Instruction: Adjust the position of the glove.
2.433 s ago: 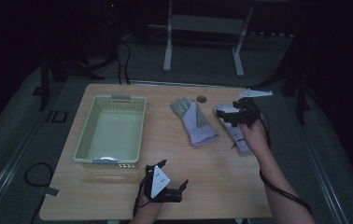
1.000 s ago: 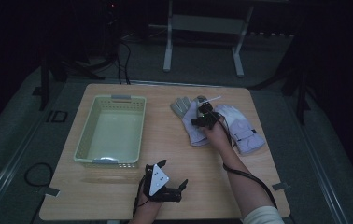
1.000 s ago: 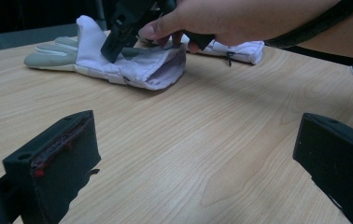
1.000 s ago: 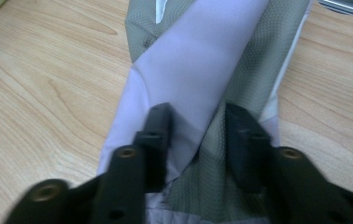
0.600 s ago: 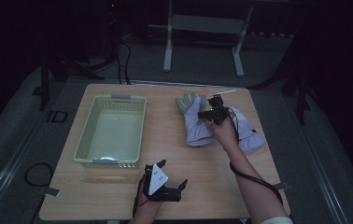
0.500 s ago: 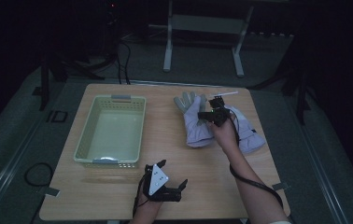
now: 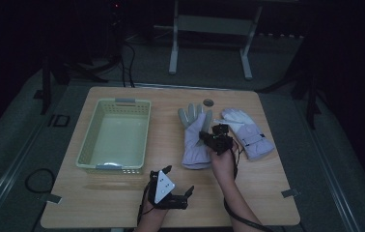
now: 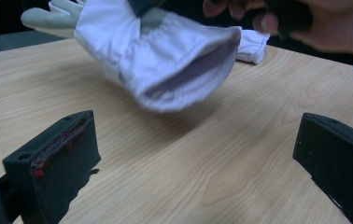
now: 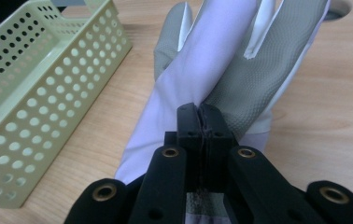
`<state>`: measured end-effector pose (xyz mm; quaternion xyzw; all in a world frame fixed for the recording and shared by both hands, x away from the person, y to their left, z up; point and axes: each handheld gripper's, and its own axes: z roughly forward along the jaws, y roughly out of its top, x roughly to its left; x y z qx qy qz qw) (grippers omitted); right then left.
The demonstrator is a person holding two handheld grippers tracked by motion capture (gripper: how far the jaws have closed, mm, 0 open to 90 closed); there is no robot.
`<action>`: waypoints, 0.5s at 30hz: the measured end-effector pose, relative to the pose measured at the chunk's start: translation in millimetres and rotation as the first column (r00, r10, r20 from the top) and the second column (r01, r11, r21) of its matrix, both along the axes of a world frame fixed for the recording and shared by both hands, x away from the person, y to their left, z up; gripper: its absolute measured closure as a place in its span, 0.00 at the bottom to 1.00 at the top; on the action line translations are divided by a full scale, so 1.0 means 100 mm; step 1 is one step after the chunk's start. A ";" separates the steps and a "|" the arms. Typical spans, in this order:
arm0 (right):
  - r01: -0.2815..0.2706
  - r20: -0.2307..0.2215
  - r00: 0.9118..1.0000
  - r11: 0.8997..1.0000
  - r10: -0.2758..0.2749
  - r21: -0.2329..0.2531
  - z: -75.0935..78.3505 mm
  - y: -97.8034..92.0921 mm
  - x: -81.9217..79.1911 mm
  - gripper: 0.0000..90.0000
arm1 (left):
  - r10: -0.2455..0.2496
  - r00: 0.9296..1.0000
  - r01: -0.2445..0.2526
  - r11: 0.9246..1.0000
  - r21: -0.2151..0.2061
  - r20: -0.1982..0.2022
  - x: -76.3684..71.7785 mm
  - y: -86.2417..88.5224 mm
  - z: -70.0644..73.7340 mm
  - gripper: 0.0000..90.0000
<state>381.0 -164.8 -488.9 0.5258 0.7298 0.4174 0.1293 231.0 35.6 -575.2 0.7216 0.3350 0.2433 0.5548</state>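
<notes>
A pale lilac glove (image 7: 193, 140) with grey fingers lies mid-table, and my right gripper (image 7: 214, 140) is shut on its palm side near the cuff. In the right gripper view the jaws (image 9: 204, 121) meet tight over the glove's fabric (image 9: 221, 60). In the left gripper view the glove's open cuff (image 8: 165, 60) hangs just above the wood. A second, matching glove (image 7: 248, 133) lies flat to the right. My left gripper (image 7: 179, 179) rests open near the front edge, nothing between its jaws (image 8: 198, 154).
A pale green perforated basket (image 7: 90, 140) stands empty on the left half of the table, its wall close to the held glove (image 9: 39, 84). A small round grommet (image 7: 208, 102) sits near the far edge. Bare wood lies in front.
My right gripper left the right-hand glove, crossed to the left glove, shut on it and drew back toward the person, lifting the cuff. The left gripper stayed still.
</notes>
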 end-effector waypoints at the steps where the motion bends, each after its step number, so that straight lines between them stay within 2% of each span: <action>1: -0.001 -0.005 1.000 1.000 0.001 -0.008 -0.04 0.02 -0.01 0.98 | -0.002 1.000 0.002 1.000 0.001 0.001 0.00 0.00 0.00 0.01; 5: 0.000 -0.043 0.999 1.000 0.000 0.000 -0.17 0.05 0.00 0.98 | -0.005 1.000 0.005 1.000 -0.003 -0.004 0.00 0.00 0.00 0.00; 7: 0.001 -0.049 0.999 1.000 -0.001 -0.005 -0.22 0.07 0.01 0.98 | -0.005 1.000 0.005 1.000 -0.005 -0.004 0.00 0.00 0.00 0.01; 9: 0.016 -0.048 0.999 0.999 -0.018 -0.031 -0.26 0.09 0.03 0.98 | -0.005 1.000 0.005 1.000 -0.005 -0.004 0.00 0.00 0.00 0.01; 11: 0.022 -0.065 0.998 0.999 -0.024 -0.033 -0.33 0.11 0.07 0.98 | -0.006 1.000 0.006 1.000 -0.003 -0.003 0.00 0.00 0.00 0.01; 15: 0.032 -0.075 0.996 0.996 -0.039 -0.087 -0.46 0.14 0.13 0.98 | -0.016 1.000 0.016 1.000 -0.007 -0.005 0.00 0.00 0.00 0.00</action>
